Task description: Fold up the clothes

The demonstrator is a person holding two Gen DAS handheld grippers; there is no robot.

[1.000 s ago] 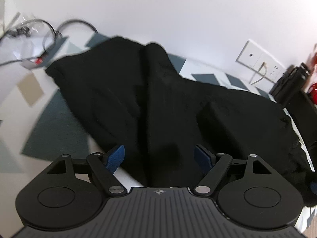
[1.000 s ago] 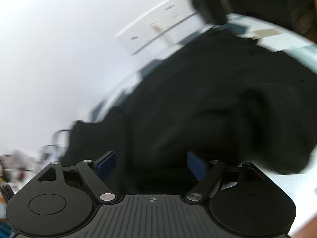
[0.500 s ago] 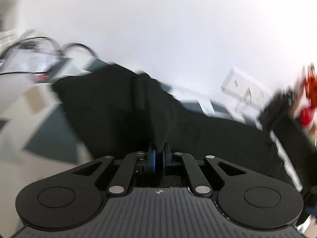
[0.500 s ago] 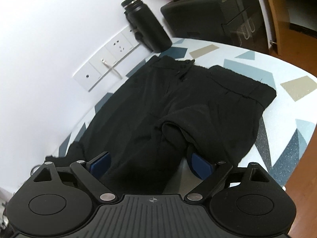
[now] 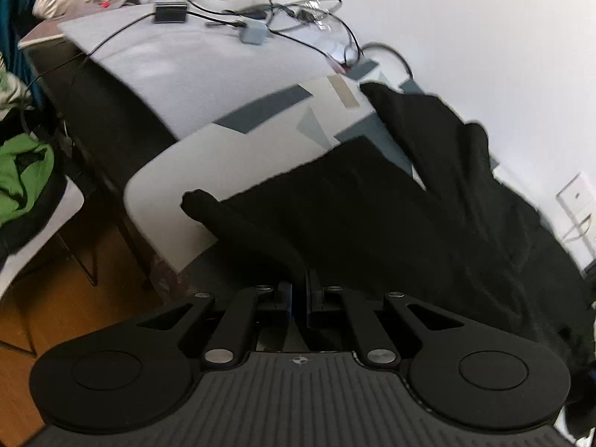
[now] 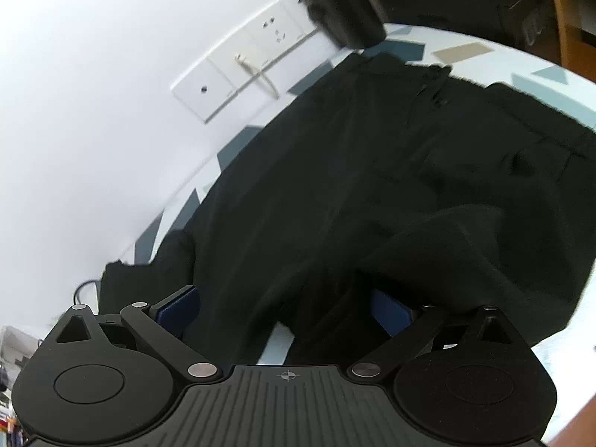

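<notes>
Plain black fabric garment (image 5: pixel 372 223), without print or visible trim. White tabletop (image 5: pixel 164 201) patterned with angular patches of slate grey-blue and beige, the patches gathering toward its far edge and corners. Black plastic left gripper (image 5: pixel 298 294) and black plastic right gripper (image 6: pixel 283 309), the latter with dark blue pads (image 6: pixel 175 309). White wall (image 6: pixel 93 74) with white socket plates (image 6: pixel 238 70). Bright green cloth (image 5: pixel 22 178), possibly clothing, at the blurred margin. Orange-brown wooden floor (image 5: pixel 74 298).

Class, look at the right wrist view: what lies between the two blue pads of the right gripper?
In the right wrist view, folds of the black trousers lie between the open right gripper pads, with a patch of the patterned table showing beneath.
</notes>
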